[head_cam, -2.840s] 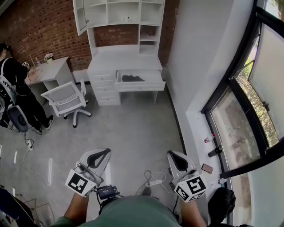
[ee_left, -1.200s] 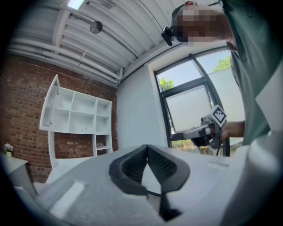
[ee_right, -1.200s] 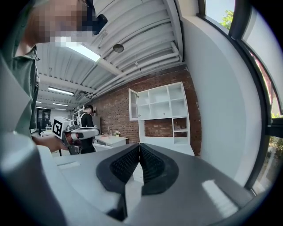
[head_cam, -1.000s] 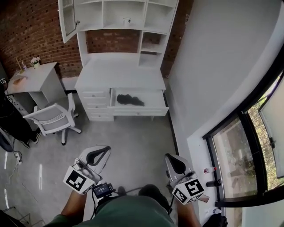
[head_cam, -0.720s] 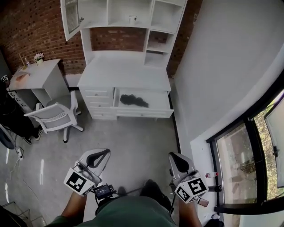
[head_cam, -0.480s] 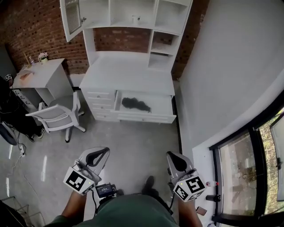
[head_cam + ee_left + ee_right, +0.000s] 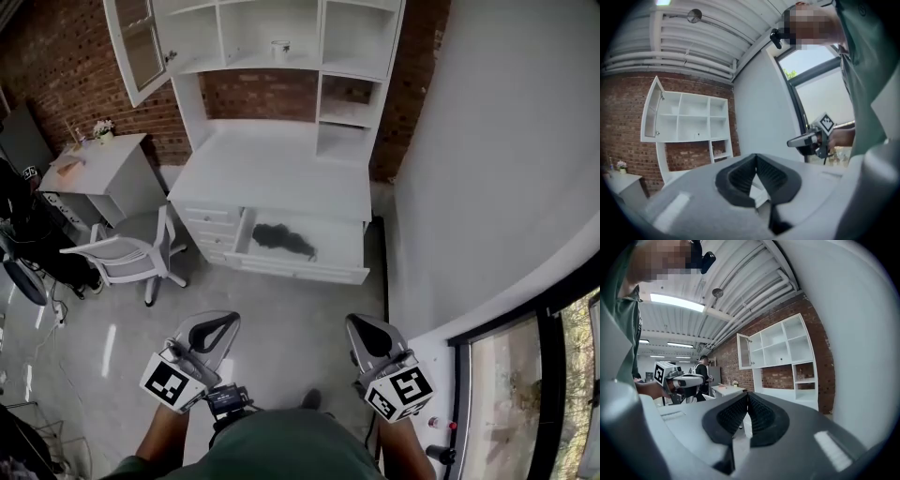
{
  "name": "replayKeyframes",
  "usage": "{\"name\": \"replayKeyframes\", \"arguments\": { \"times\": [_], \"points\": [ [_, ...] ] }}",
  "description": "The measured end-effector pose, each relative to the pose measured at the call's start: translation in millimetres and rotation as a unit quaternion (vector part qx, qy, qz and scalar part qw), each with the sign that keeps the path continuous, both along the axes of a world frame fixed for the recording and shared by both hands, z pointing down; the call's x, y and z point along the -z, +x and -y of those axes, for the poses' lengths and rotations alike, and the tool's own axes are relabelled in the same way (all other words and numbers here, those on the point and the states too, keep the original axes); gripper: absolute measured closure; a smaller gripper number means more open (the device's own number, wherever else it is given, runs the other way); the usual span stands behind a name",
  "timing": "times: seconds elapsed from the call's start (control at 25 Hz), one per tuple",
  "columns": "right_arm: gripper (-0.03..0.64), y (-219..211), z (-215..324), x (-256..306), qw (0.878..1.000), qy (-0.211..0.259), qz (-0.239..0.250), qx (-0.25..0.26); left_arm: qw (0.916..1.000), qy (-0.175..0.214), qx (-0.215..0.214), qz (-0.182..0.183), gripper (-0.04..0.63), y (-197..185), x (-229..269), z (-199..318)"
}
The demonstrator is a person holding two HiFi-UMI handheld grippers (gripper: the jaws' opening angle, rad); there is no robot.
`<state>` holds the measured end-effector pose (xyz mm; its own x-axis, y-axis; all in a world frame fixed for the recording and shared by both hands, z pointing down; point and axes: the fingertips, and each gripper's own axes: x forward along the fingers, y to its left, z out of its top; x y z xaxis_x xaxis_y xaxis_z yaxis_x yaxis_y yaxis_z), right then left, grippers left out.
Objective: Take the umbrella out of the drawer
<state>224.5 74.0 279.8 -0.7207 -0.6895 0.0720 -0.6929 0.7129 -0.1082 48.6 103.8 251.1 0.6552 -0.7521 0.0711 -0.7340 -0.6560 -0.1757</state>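
Note:
A black folded umbrella (image 7: 282, 239) lies in the open drawer (image 7: 298, 269) of a white desk (image 7: 277, 173) straight ahead in the head view. Both grippers are held level over the floor, well short of the drawer. My left gripper (image 7: 226, 322) is shut with nothing in it; its closed jaws also show in the left gripper view (image 7: 756, 158). My right gripper (image 7: 355, 323) is likewise shut and empty, as the right gripper view (image 7: 746, 395) confirms. The desk's white shelf unit (image 7: 686, 117) appears beyond the left jaws.
A white swivel chair (image 7: 127, 258) stands left of the desk, beside a small side table (image 7: 98, 164). A person in black (image 7: 23, 220) is at the far left. A white wall (image 7: 497, 159) and a window sill with small bottles (image 7: 441, 424) run along the right.
The desk and open drawer have grown larger and come nearer in the head view as I walked forward. Both grippers kept their place in the frame and stayed shut.

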Motion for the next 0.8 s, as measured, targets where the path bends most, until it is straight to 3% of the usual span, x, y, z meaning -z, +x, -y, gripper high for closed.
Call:
{"name": "replayKeyframes", "arguments": {
  "times": [0.44,0.8],
  "points": [
    [0.609,22.3,66.7,-14.7,0.999,-0.012,0.016,0.025,0.9995,-0.008,0.023,0.022,0.592,24.2,-3.6,58.9],
    [0.609,10.9,139.5,-18.2,1.000,-0.015,-0.002,-0.025,0.9997,-0.008,-0.022,0.001,0.592,5.9,-16.6,155.0]
  ]
}}
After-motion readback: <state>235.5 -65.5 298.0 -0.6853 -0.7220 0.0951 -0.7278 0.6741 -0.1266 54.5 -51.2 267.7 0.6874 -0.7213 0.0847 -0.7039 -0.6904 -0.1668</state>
